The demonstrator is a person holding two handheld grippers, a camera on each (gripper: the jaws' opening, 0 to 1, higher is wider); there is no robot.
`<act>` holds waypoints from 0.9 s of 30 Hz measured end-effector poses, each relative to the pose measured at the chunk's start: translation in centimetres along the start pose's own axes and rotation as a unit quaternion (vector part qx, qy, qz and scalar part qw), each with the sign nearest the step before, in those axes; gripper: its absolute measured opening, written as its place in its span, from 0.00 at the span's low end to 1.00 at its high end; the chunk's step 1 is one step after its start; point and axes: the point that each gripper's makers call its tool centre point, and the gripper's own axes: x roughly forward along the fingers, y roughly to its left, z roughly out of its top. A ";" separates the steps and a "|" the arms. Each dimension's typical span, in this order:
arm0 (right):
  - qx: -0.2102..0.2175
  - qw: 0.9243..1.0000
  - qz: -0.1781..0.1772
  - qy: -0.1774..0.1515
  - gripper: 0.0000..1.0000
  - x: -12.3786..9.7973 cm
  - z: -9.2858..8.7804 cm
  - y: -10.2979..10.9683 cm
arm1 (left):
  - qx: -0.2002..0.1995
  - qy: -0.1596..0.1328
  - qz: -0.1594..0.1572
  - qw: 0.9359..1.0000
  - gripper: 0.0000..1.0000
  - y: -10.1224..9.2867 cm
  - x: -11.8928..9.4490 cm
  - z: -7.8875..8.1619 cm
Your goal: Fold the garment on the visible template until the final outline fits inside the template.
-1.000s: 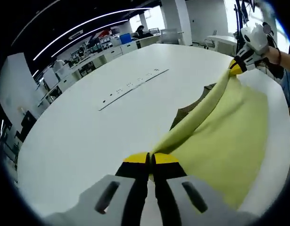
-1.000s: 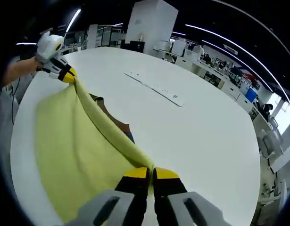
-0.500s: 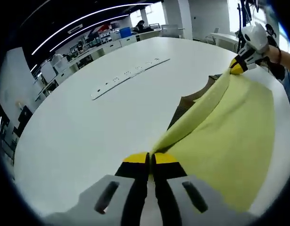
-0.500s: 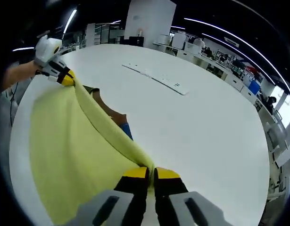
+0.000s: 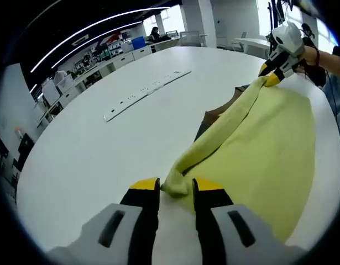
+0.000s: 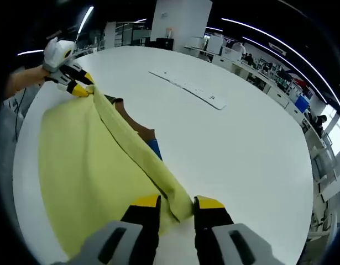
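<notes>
Yellow garment lies spread on the white table, w/ a thick folded ridge running along its far edge from one corner to the other. Left gripper has jaws parted, nothing held; the bunched corner of the fabric sits between the yellow tips but isn't pinched. Same in right gripper view: right gripper stands open, the cloth corner lying loose between its tips, garment stretching away to the left. Brown template peeks out from under the ridge, plus a bit of blue beside it; in left gripper view the brown edge shows just past the fold. Each gripper appears far off in the other's view, at the opposite garment corner. Long white strip w/ small dark marks lies on the table, well apart from the cloth.
</notes>
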 end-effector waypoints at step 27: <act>0.082 0.991 -0.096 -0.046 0.18 0.9 0.2 -4.2 | 0.002 -0.028 0.098 0.995 0.11 4.1 0.7 0.4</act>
